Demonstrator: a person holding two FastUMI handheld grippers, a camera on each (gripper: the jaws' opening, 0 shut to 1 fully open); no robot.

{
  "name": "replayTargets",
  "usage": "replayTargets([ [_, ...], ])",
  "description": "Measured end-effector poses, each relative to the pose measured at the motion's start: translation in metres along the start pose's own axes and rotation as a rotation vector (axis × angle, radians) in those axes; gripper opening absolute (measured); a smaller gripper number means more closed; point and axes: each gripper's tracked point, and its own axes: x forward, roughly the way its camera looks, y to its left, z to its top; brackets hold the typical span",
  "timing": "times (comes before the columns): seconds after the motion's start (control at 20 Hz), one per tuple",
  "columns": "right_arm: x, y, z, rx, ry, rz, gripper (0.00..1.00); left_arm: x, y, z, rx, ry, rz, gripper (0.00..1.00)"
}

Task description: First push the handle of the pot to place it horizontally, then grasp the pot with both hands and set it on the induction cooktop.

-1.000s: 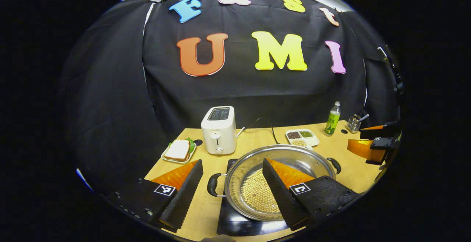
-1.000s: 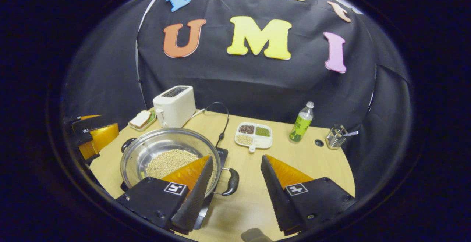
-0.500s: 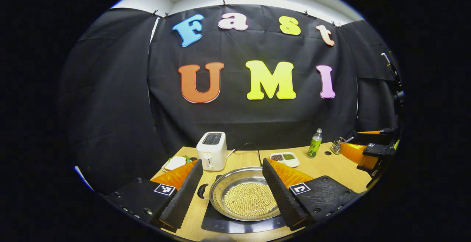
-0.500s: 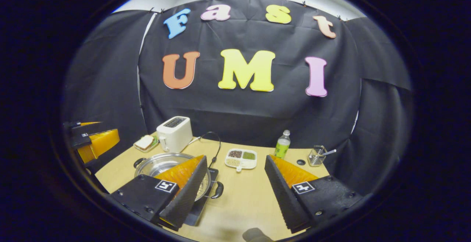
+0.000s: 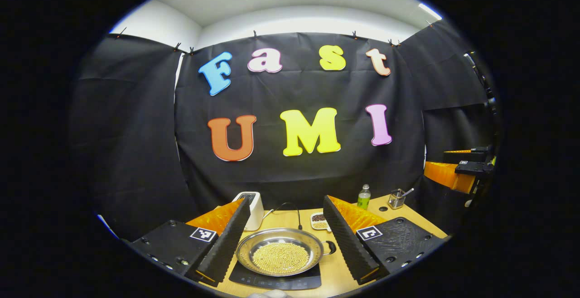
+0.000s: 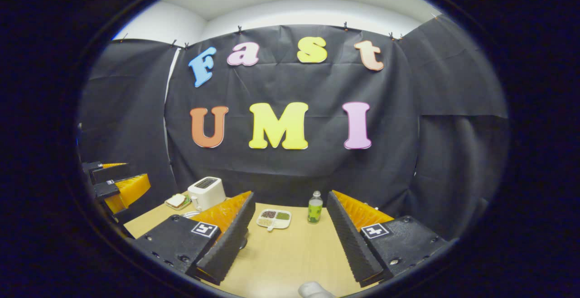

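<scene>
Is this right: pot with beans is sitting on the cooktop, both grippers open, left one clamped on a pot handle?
Not quite. In the left gripper view the pot with beans does sit on the cooktop, and both grippers are open, but the left gripper is not on a handle. Its fingers stand apart, raised, with the pot seen between them. The right gripper in the right gripper view is open too.

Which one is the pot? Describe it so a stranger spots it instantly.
On the wooden table, find the flat black induction cooktop at the near edge. The pot sits on it: a wide, shallow, shiny metal pan filled with pale beans, black handle at its side.
</scene>
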Motion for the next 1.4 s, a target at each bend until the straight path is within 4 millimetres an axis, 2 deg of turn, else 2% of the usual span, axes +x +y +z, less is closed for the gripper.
replayTargets([
  [0.25, -0.043, -0.066, 0.021, 0.031, -0.048, -0.029, 1.0, -0.028, -0.05, 0.031, -0.006, -0.049, 0.004, 0.96],
  [0.4, -0.062, -0.097, 0.025, 0.038, -0.067, -0.046, 1.0, -0.043, -0.076, 0.045, -0.016, -0.078, 0.005, 0.96],
  [0.5, -0.073, -0.11, 0.026, 0.039, -0.073, -0.049, 1.0, -0.05, -0.084, 0.051, -0.021, -0.09, 0.013, 0.96],
  [0.85, -0.097, -0.124, 0.025, 0.028, -0.075, -0.031, 1.0, -0.073, -0.102, 0.066, -0.014, -0.12, 0.035, 0.96],
  [1.05, -0.104, -0.128, 0.028, 0.029, -0.079, -0.034, 1.0, -0.076, -0.103, 0.067, -0.025, -0.118, 0.03, 0.96],
  [1.15, -0.105, -0.129, 0.029, 0.011, -0.086, -0.04, 1.0, -0.077, -0.096, 0.068, -0.02, -0.115, 0.047, 0.96],
  [1.4, -0.11, -0.12, 0.031, 0.026, -0.089, -0.031, 1.0, -0.079, -0.095, 0.073, -0.033, -0.122, 0.047, 0.96],
])
